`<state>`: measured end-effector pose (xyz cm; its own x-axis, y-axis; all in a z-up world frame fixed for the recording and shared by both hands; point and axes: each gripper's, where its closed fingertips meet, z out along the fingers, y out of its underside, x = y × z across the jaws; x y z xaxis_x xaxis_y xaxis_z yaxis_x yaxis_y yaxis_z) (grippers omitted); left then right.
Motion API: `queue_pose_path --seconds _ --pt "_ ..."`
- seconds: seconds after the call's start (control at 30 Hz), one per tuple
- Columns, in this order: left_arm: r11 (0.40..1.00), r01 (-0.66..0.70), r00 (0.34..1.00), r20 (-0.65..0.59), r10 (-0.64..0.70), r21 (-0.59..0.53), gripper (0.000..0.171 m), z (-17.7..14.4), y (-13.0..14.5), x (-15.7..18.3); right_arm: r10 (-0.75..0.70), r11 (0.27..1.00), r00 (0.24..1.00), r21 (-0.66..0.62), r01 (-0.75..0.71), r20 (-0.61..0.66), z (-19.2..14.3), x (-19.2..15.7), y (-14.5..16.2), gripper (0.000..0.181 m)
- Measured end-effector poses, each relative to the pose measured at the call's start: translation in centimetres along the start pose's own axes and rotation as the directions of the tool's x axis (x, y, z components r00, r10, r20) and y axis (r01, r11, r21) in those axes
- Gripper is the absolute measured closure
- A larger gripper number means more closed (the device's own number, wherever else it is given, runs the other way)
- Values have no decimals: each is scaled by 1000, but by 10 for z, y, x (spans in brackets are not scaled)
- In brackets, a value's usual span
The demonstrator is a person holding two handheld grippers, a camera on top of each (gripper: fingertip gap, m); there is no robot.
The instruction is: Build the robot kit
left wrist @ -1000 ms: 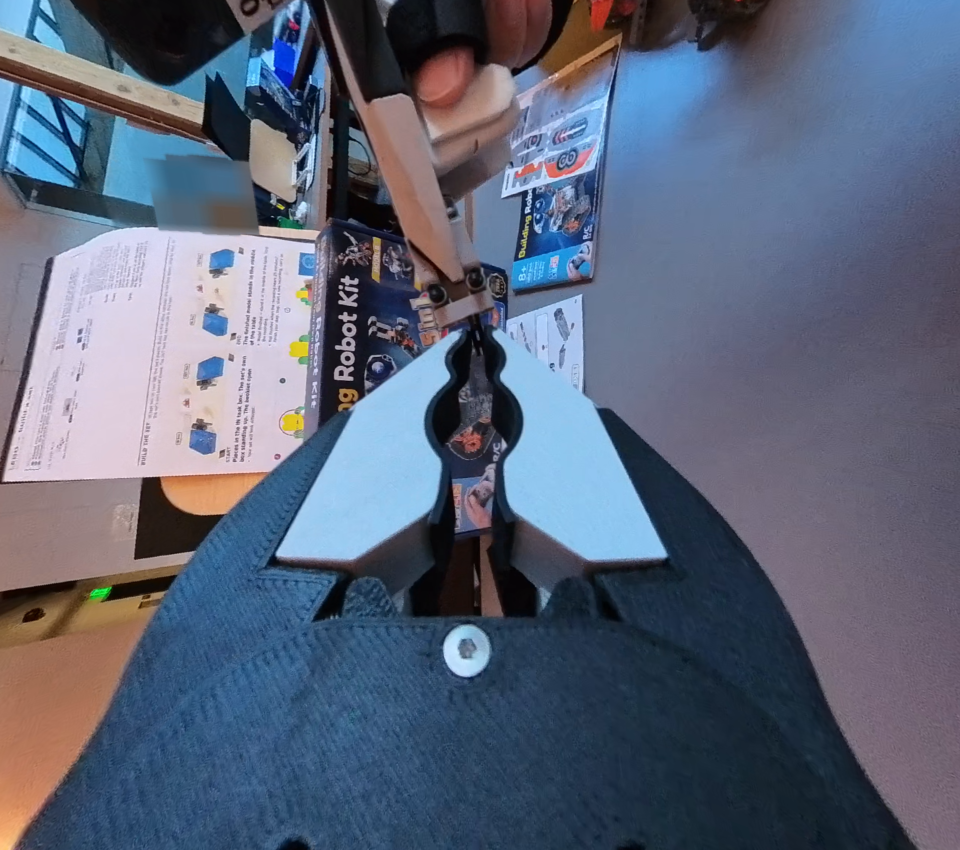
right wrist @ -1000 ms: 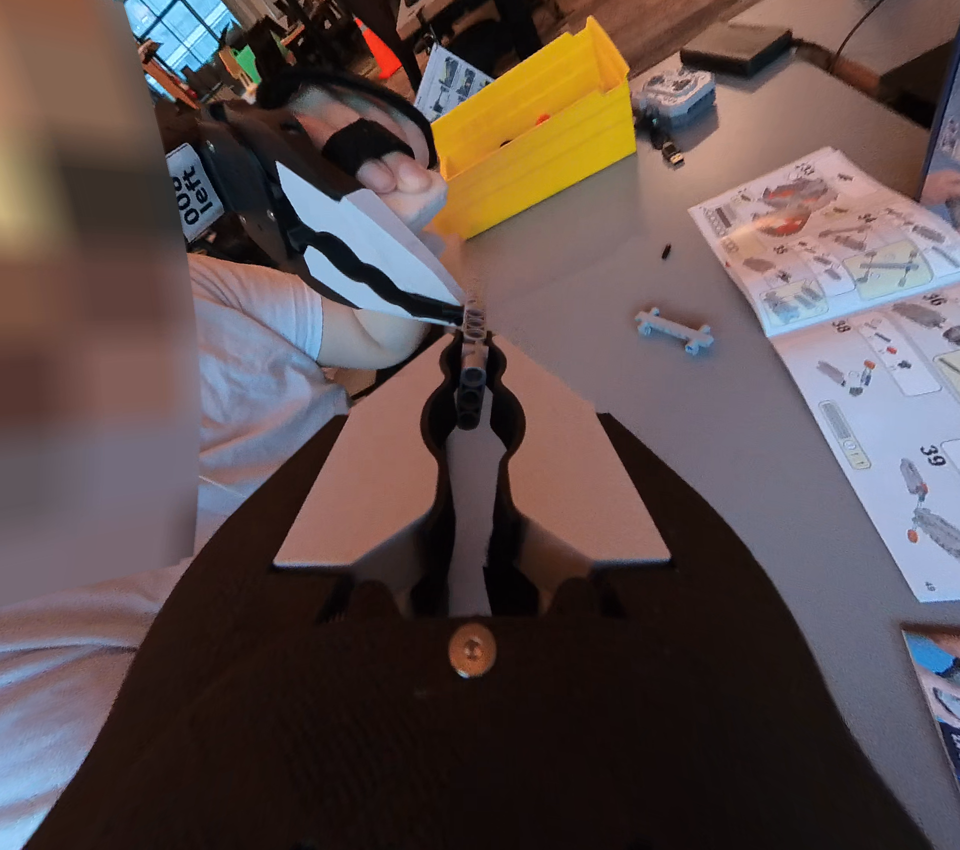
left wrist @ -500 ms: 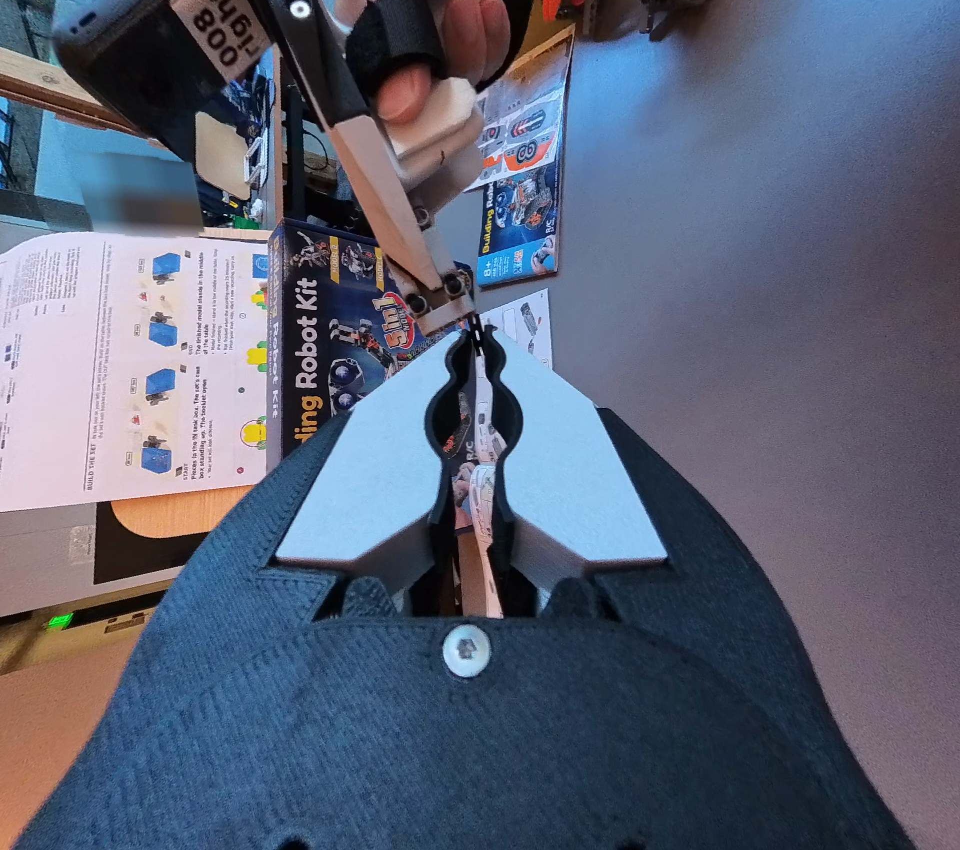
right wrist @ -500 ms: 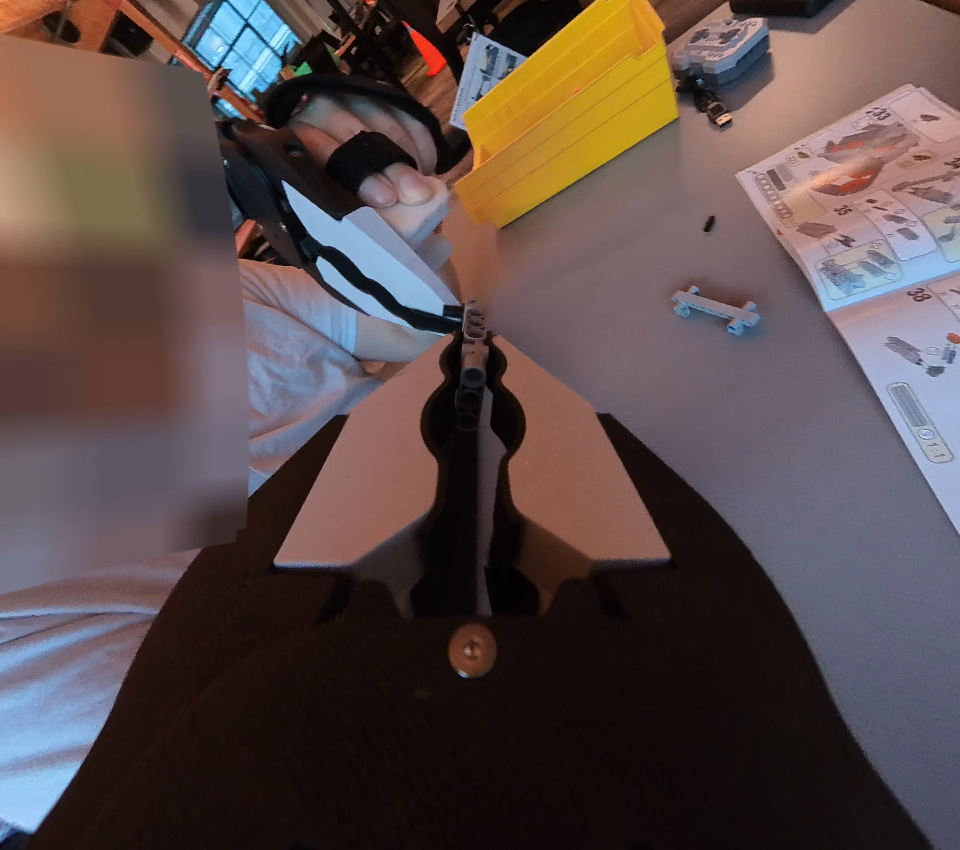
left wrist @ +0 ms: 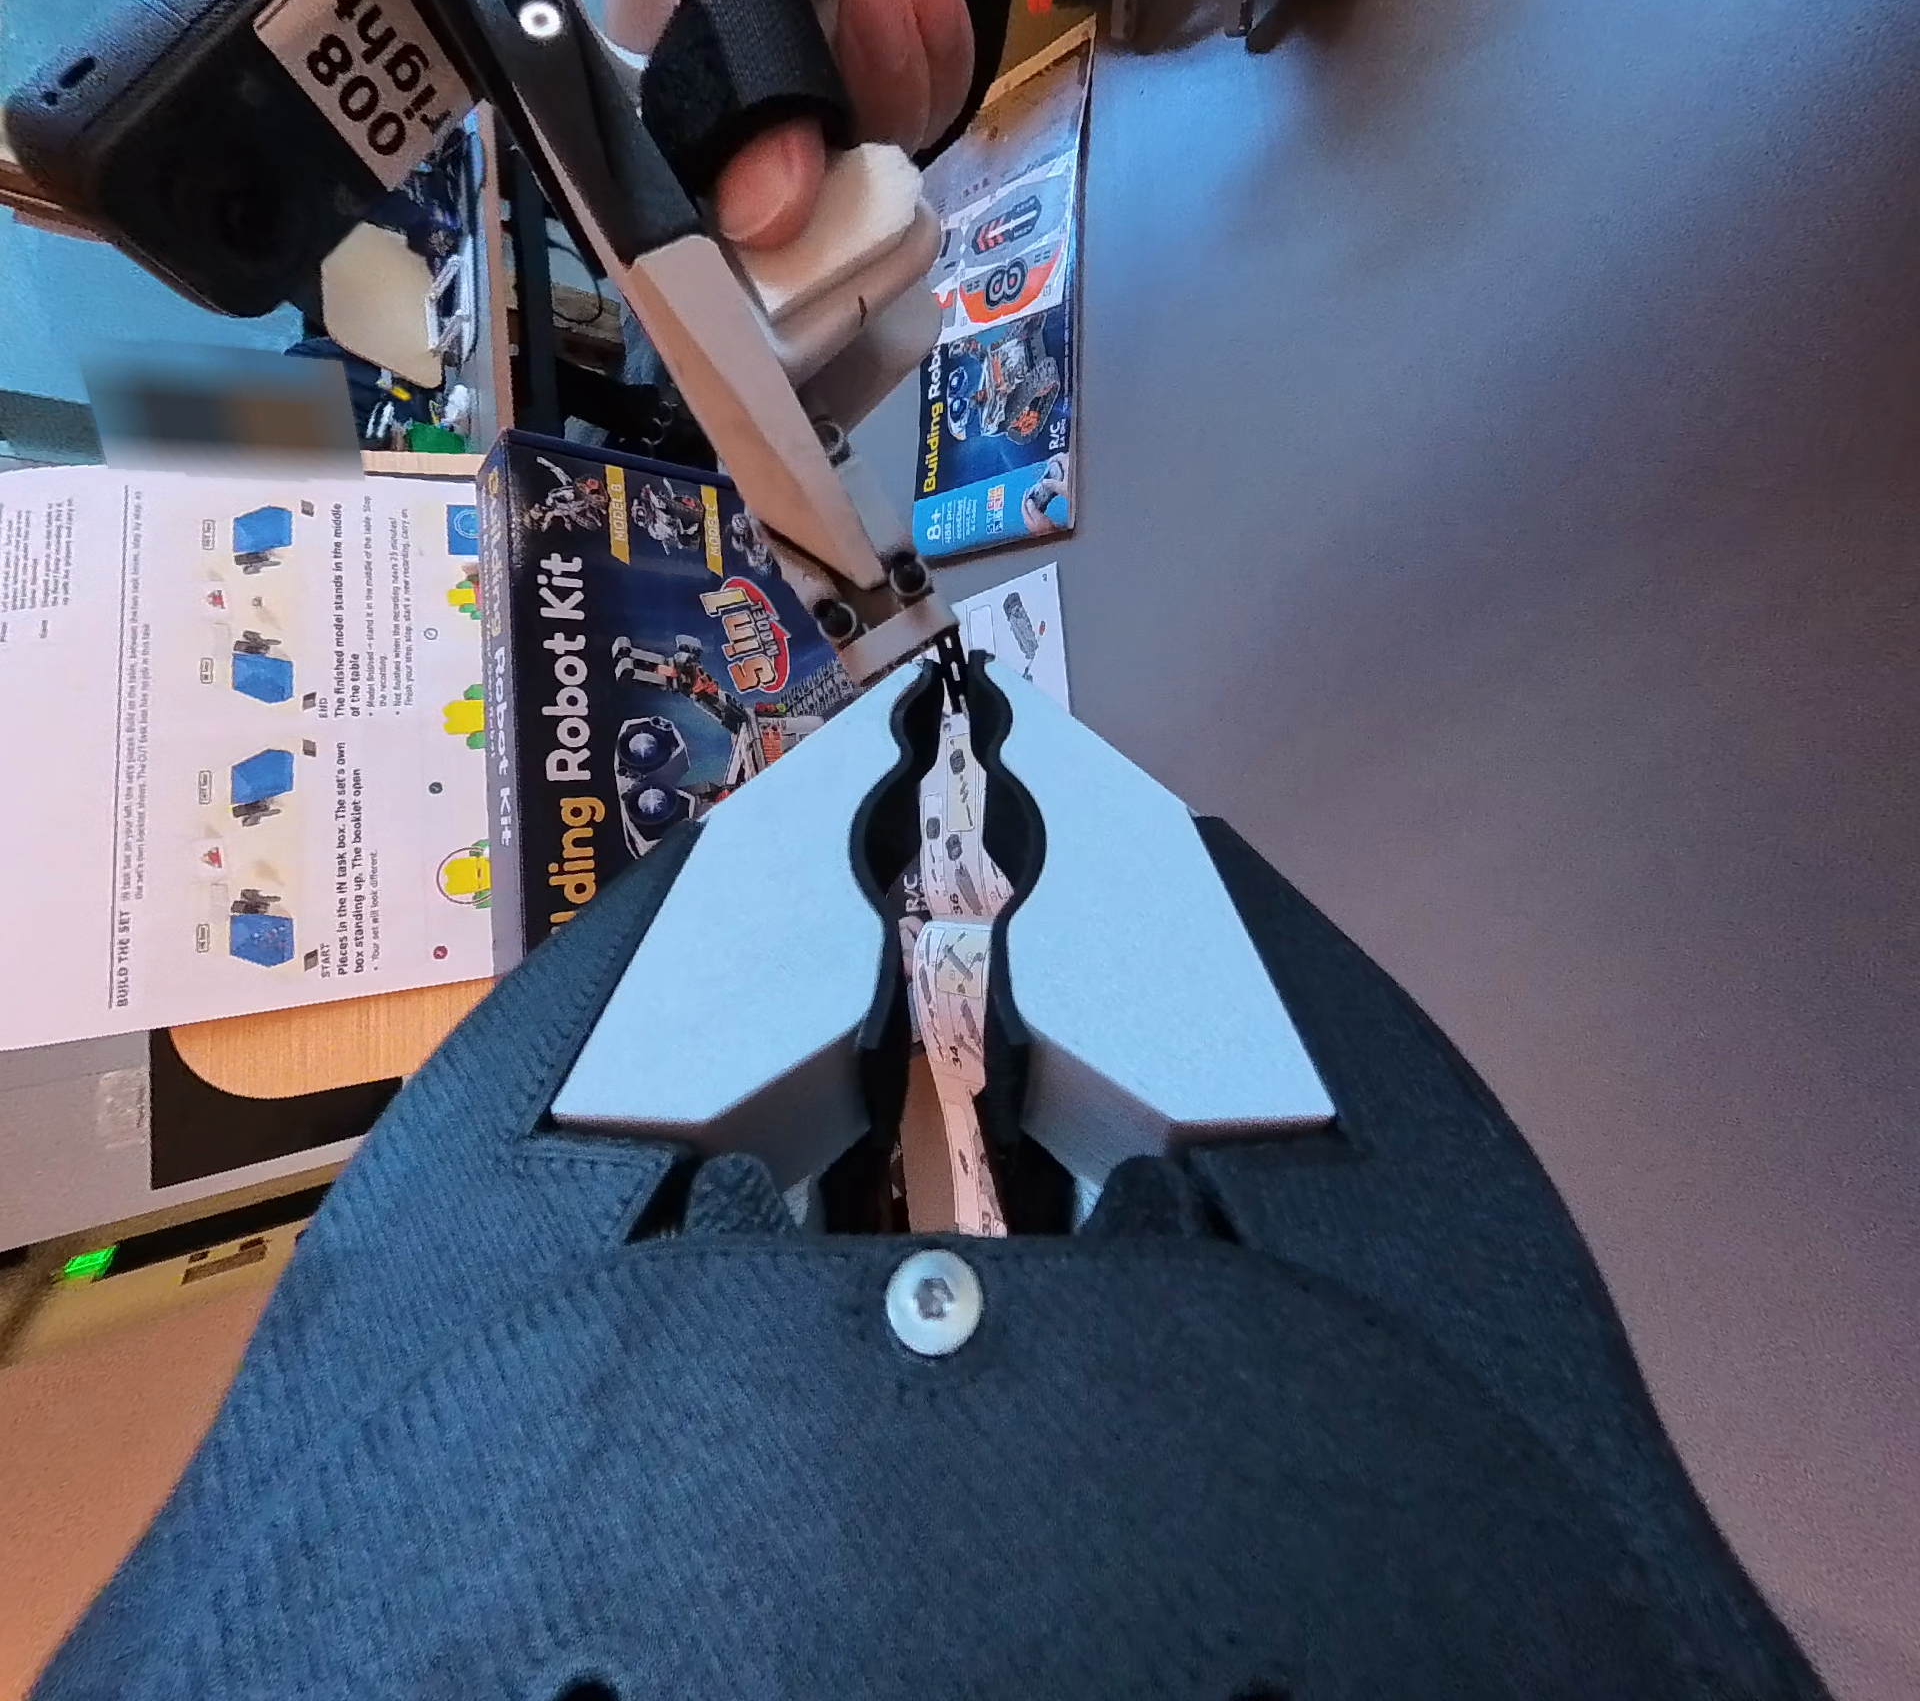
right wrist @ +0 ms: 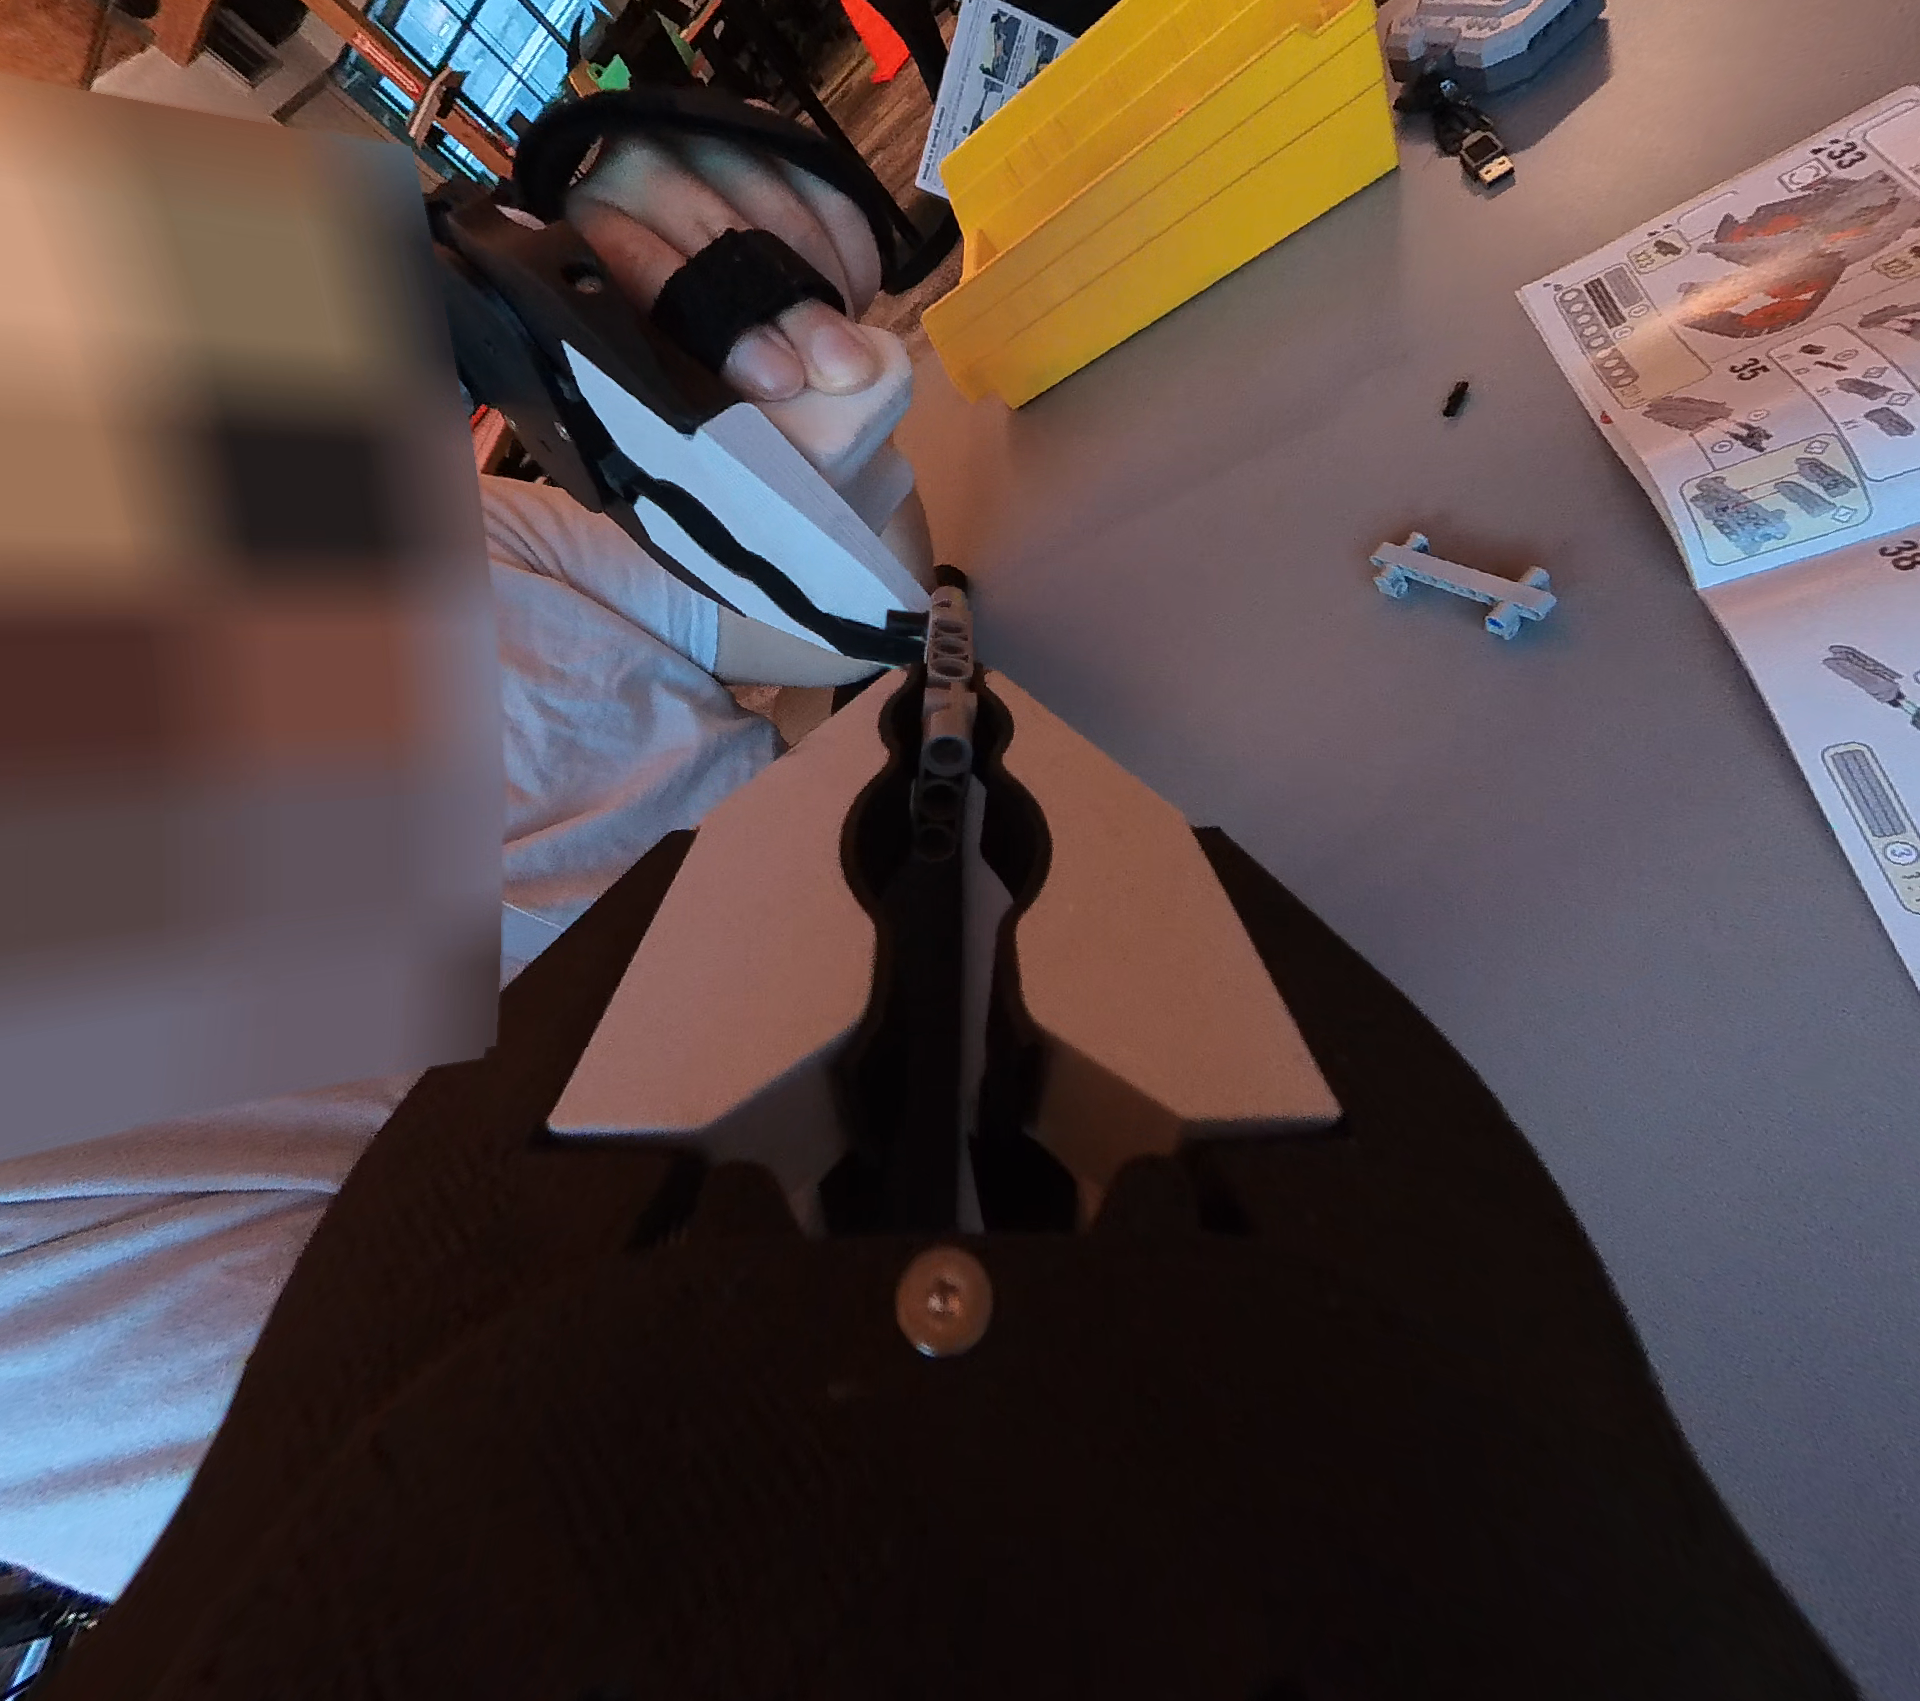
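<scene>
Above the grey table (right wrist: 1455, 820), each hand-held gripper is clenched: right (right wrist: 951, 675) on a grey beam (right wrist: 943, 716) (holed), left (left wrist: 951, 680) on a black pin (left wrist: 950, 659).

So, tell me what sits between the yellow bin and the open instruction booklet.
In the right wrist view, only a small black pin lies on the bare grey table between yellow bin and booklet.
</scene>
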<state>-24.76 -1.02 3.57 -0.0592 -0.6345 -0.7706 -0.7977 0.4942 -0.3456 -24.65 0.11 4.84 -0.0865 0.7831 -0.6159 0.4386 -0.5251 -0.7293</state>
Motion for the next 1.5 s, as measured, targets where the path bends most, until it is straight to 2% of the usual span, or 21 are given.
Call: queue_pose_path --seconds 0.03,0.2,0.4,0.7,1.1,1.4,1.5 --pt "1000 -1 1000 2 1 -1 169 1 0 0 0 1000 1000 1 0 2 0 0 0 176" --pt "1000 8 1000 -13 -8 -7 168 2 0 2 19 1000 1000 -9 -19 24 2 1 3 175" --pt "996 65 998 15 -65 -57 168 4 10 -8 31 998 1000 47 -31 1 1 9 -8 175" --pt "986 166 984 66 -163 -37 169 2 19 -27 20 989 999 145 -14 -34 -1 12 -27 176" --pt "981 189 974 138 -180 -50 169 4 28 -40 17 977 997 214 1 -78 -2 20 -39 176" --pt "960 280 948 158 -275 -7 170 1 32 -50 -13 963 992 267 46 -123 -1 21 -51 176" --pt "961 275 946 179 -269 -10 169 3 37 -52 -13 958 990 282 52 -139 0 24 -54 176"
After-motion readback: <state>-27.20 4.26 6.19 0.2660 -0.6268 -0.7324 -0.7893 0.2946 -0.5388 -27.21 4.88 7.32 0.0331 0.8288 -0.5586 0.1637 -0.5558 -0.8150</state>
